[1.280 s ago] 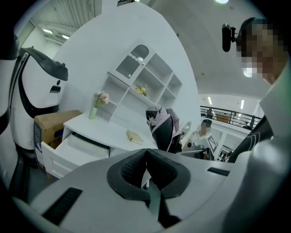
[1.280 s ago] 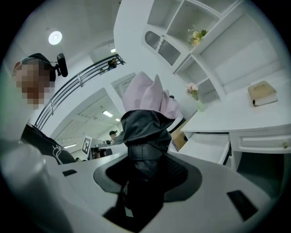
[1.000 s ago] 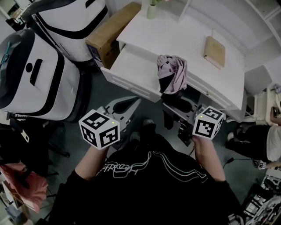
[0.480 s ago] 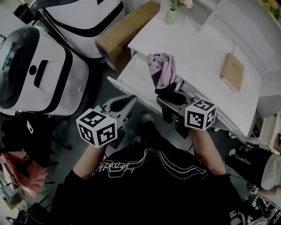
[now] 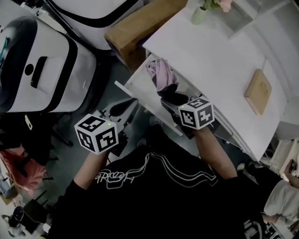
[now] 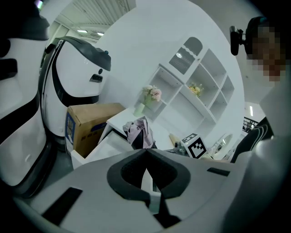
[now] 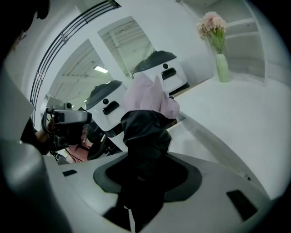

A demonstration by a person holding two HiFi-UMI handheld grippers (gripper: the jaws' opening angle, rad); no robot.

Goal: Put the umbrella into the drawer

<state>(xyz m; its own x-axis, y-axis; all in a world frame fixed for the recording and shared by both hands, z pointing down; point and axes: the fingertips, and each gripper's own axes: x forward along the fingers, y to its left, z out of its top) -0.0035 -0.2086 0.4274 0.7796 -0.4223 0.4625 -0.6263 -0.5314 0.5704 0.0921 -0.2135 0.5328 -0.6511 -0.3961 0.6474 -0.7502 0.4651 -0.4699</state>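
Observation:
A folded umbrella (image 5: 161,74), pink cloth with a black lower part, hangs over the open white drawer (image 5: 135,84) of the desk. My right gripper (image 5: 172,100) is shut on its black part; in the right gripper view the umbrella (image 7: 148,98) rises out of the right gripper (image 7: 145,159), pink end away from me. My left gripper (image 5: 126,106) is in front of the drawer, to the umbrella's left, touching neither. In the left gripper view the left gripper (image 6: 145,152) has its tips together with nothing between them, and the umbrella (image 6: 138,132) and the drawer (image 6: 109,141) lie ahead.
The white desk (image 5: 219,60) carries a vase of flowers (image 5: 201,14) and a tan notebook (image 5: 259,91). A cardboard box (image 5: 140,28) stands left of the desk, beside large white machine housings (image 5: 42,70). A person's legs (image 5: 280,200) show at the lower right.
Both grippers have moved forward and down toward the drawer. The umbrella, still in the right gripper, has gone from the drawer's right part to over its left part.

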